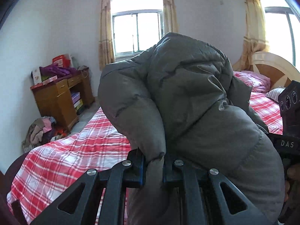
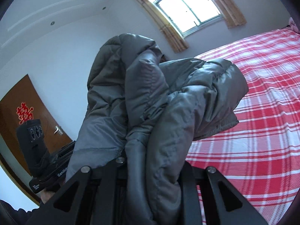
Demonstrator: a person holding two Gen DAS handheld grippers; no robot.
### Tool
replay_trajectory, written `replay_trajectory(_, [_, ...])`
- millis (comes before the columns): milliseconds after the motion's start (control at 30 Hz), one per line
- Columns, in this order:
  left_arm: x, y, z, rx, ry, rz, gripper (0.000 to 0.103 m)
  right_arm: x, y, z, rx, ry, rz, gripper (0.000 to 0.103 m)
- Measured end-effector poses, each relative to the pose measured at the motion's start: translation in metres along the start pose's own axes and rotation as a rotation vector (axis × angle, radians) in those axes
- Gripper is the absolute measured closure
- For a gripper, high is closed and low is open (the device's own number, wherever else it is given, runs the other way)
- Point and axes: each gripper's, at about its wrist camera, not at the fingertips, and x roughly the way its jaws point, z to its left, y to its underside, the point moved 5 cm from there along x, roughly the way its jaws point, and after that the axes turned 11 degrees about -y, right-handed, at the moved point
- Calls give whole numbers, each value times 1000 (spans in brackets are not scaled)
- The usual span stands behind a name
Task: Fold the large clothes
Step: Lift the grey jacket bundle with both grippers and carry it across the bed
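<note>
- Your left hand-held gripper (image 1: 154, 166) points fwd over the bed, roughly level, jaws clamped on a pinched fold of the grey-green puffer jacket (image 1: 187, 97).
- The jacket bulges up and ahead of the left jaws, held in the air above the red-and-white plaid bedsheet (image 1: 75, 155); it fills the centre of the left wrist view.
- Your right hand-held gripper (image 2: 151, 170) is tipped upward and rolled, so ceiling and window (image 2: 187, 5) sit at the top and the bed slants down the right side.
- Right jaws are buried in the jacket (image 2: 150, 97); fabric bunches between and over them, so it is gripping the jacket too, though the pads themselves are hidden.
- In the right wrist view one padded part of the jacket hangs out to the right above the bedsheet (image 2: 262, 112), not clearly touching it.
- Each gripper body shows in the other's view: right unit at the right edge of the left wrist view, left unit lower left in the right wrist view, close together w/ the jacket between.
- Writing: "DAS" in white on the right unit (image 1: 286, 143); "GenRob…" cut off by fabric on the left unit (image 2: 62, 172); smaller white text beneath, too small to read.
- Red paper-cut character (image 2: 25, 112) on the brown door (image 2: 37, 101); can't read it for sure.
</note>
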Motion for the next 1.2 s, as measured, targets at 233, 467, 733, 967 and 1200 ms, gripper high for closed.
replay_trajectory(233, [7, 16, 37, -50, -31, 31, 90, 36, -2, 15, -28, -18, 61, 83])
replay_trajectory(467, [17, 27, 53, -81, -51, 60, 90, 65, -8, 14, -34, -25, 116, 83])
replay_trajectory(733, [30, 36, 73, -105, -77, 82, 90, 82, -14, 8, -37, -27, 163, 83])
replay_trajectory(967, [42, 47, 85, -124, -94, 114, 90, 101, -19, 11, -37, -27, 205, 83])
replay_trajectory(1200, [56, 61, 97, -134, -107, 154, 90, 113, -22, 13, -37, -16, 240, 83])
